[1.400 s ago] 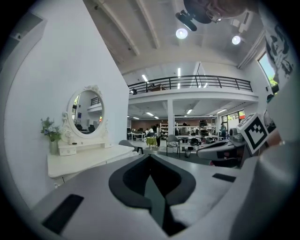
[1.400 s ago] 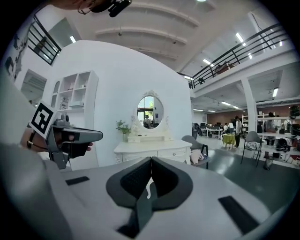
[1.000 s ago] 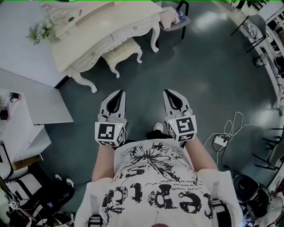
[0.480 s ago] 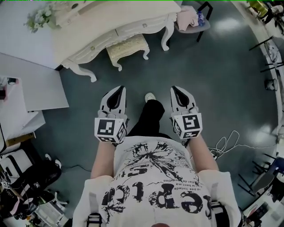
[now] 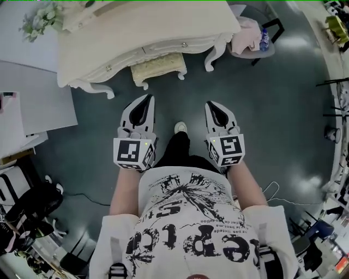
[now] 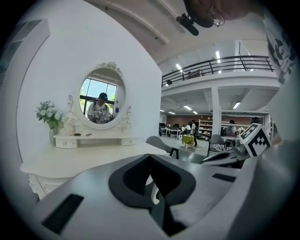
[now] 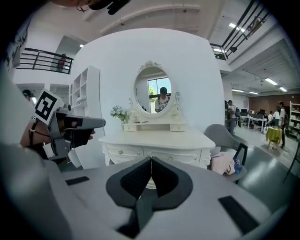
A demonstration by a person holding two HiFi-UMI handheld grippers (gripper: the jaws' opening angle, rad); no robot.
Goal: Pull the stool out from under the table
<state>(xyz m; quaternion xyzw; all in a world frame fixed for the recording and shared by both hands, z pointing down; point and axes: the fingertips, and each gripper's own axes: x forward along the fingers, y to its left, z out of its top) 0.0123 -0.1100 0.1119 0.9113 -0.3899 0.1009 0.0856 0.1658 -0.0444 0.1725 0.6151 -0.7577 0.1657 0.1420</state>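
Note:
The cream upholstered stool [image 5: 158, 67] stands tucked under the front edge of the white dressing table [image 5: 147, 32], with its carved legs showing. Both grippers are held out in front of my body, well short of the stool and above the grey floor. My left gripper [image 5: 146, 99] is shut with nothing in it, and its tips meet in the left gripper view [image 6: 150, 155]. My right gripper [image 5: 210, 104] is likewise shut and empty [image 7: 151, 158]. The right gripper view faces the table [image 7: 154, 140] and its oval mirror [image 7: 154, 91]; the jaws hide most of the stool there.
A grey chair [image 5: 252, 34] with pink cloth on it stands right of the table. White flowers [image 5: 39, 16] sit on the table's left end. A white panel [image 5: 32, 103] lies to the left, with bags and cables on the floor behind me.
I have stepped toward the table, which has turned to face me more squarely, with the stool nearer the grippers. Both grippers stay shut and side by side.

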